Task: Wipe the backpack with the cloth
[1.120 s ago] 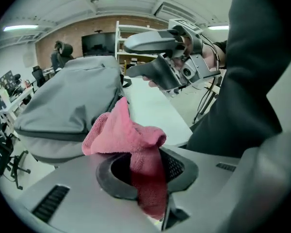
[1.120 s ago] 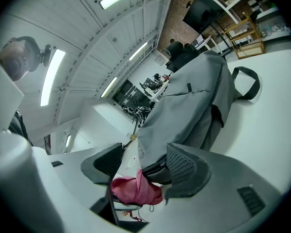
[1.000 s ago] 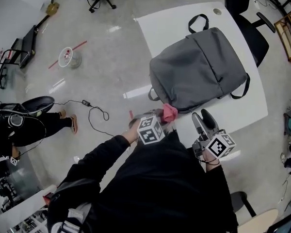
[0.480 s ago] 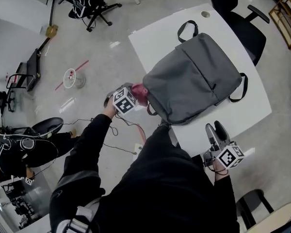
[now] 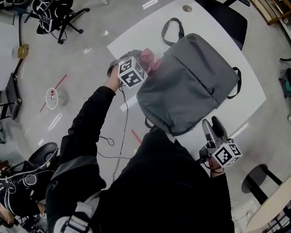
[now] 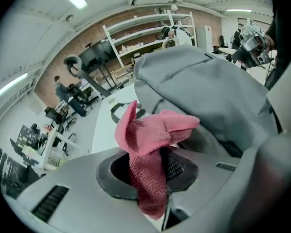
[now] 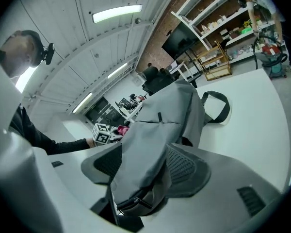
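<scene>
A grey backpack (image 5: pixel 191 81) lies flat on the white table (image 5: pixel 136 38), its carry handle (image 5: pixel 172 28) toward the far end. My left gripper (image 5: pixel 141 66) is shut on a pink cloth (image 5: pixel 149 59) and holds it at the backpack's far left corner. In the left gripper view the cloth (image 6: pixel 153 132) sticks up from between the jaws (image 6: pixel 148 166), with the backpack (image 6: pixel 218 91) just beyond. My right gripper (image 5: pixel 212 129) stands open at the table's near edge, close to the backpack's bottom corner. In the right gripper view the backpack (image 7: pixel 160 130) fills the gap between the jaws (image 7: pixel 140 171).
A black office chair (image 5: pixel 218 8) stands behind the table, another (image 5: pixel 53 8) at the far left. A cable (image 5: pixel 106 144) trails over the floor on the left. A round stool (image 5: pixel 259 178) is at the lower right. A person (image 5: pixel 14 193) sits at the lower left.
My left gripper has carried the cloth from the backpack's near edge along its left side to the far left corner. The right gripper has shifted only slightly by the near table edge.
</scene>
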A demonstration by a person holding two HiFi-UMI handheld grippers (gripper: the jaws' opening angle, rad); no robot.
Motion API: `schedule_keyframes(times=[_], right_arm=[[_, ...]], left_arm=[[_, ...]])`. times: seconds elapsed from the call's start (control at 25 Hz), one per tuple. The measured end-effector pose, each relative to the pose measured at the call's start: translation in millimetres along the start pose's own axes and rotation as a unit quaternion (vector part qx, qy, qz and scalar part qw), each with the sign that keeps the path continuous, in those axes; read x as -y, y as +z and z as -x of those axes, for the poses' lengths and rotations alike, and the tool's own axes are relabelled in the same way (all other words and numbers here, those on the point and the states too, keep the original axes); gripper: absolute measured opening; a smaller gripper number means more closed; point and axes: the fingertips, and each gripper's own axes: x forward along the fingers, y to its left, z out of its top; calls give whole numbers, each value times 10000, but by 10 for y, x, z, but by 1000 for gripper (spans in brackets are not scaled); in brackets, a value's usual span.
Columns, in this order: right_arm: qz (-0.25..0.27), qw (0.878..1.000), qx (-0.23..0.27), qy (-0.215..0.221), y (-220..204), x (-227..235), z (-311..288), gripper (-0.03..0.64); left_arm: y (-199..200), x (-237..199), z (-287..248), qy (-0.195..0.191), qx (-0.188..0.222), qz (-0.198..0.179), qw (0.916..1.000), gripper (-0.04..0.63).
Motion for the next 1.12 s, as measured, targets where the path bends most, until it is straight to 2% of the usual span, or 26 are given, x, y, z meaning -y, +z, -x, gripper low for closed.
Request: schedule_keyframes(times=[0.12, 0.24, 0.36, 0.48, 0.64, 0.72, 0.8, 0.88, 1.0, 1.12], right_arm=[[-61, 9996, 229, -130, 55, -99, -97, 296], [-112, 9988, 348, -323, 70, -122, -127, 296], [-162, 9980, 407, -464, 56, -129, -146, 296], [-169, 9976, 390, -540, 43, -110, -179, 296], [-168, 9977, 308, -584, 17, -73, -222, 296], [-215, 9977, 262, -586, 1, -42, -252, 296], [-238, 9978, 217, -573, -2, -26, -299, 296], [-261, 9979, 179, -569, 4, -21, -345, 296], [-318, 9977, 173, -571, 10, -28, -367, 296], [-229, 9974, 210, -655, 43, -53, -319, 295]], left_arm=[[610, -328, -213, 6, 403, -437, 9982, 101], [1145, -434, -381, -99, 685, -857, 9939, 103], [1312, -381, -469, -126, 729, -1294, 9888, 103], [1095, -237, -410, -177, 740, -1565, 9847, 101], [310, 201, -32, -798, 537, -1527, 9836, 101], [-171, 549, 177, -1164, 252, -1697, 9783, 101], [-593, 894, 355, -1517, -67, -1944, 9691, 101], [-864, 1094, 442, -1748, -281, -2050, 9626, 101], [-895, 979, 346, -1658, -310, -1974, 9657, 101], [-570, 589, 54, -1233, -152, -2120, 9693, 101]])
